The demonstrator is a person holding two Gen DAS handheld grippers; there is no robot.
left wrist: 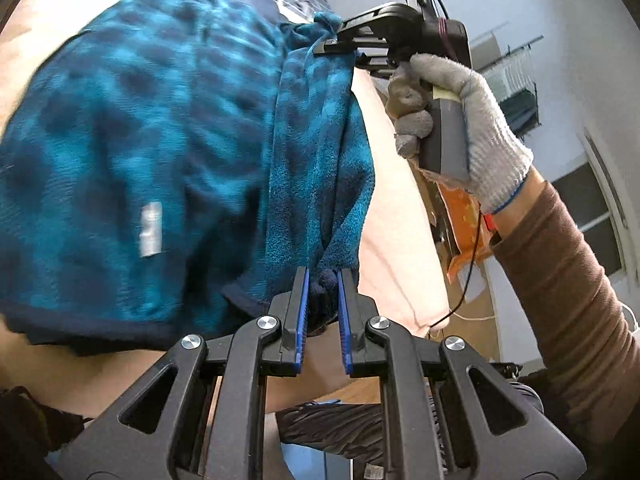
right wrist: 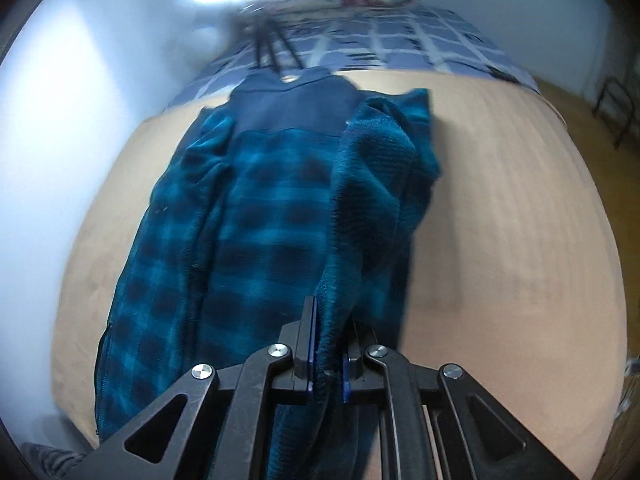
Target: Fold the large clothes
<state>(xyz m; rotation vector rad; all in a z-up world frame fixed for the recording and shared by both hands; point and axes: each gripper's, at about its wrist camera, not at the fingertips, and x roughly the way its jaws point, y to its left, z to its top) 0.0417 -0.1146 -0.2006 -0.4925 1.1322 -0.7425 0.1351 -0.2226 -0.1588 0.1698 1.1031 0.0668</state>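
Viewing both wrist cameras, I see the teal plaid fleece garment (right wrist: 256, 216) spread lengthwise on the tan surface (right wrist: 500, 220), its navy yoke and collar at the far end, next to a blue-and-white checked cloth (right wrist: 420, 40).

Left tool (left wrist: 323, 280): clenched on the garment. A bunched dark-navy hem edge sits between the two blue pads (left wrist: 303, 312), and the fabric rises from there as a gathered fold. The main body of the garment lies to the left of that fold in this view, with a small pale label (left wrist: 151, 229) showing on it.

Right tool (right wrist: 329, 344): I see it clenched on a thick fold of the same garment. In its own view the fleece passes between the blue pads and drapes away toward the far end, the lifted portion lying to the right of the flat plaid panel. In the left wrist view the same tool (left wrist: 334, 42) pinches the far end of the gathered fold, so the fold runs between the two tools.

A gloved hand (left wrist: 452, 120) in grey knit grips the right tool's handle, with a brown sleeve (left wrist: 560, 272) behind it. Both views are motion-blurred, mostly on the garment.
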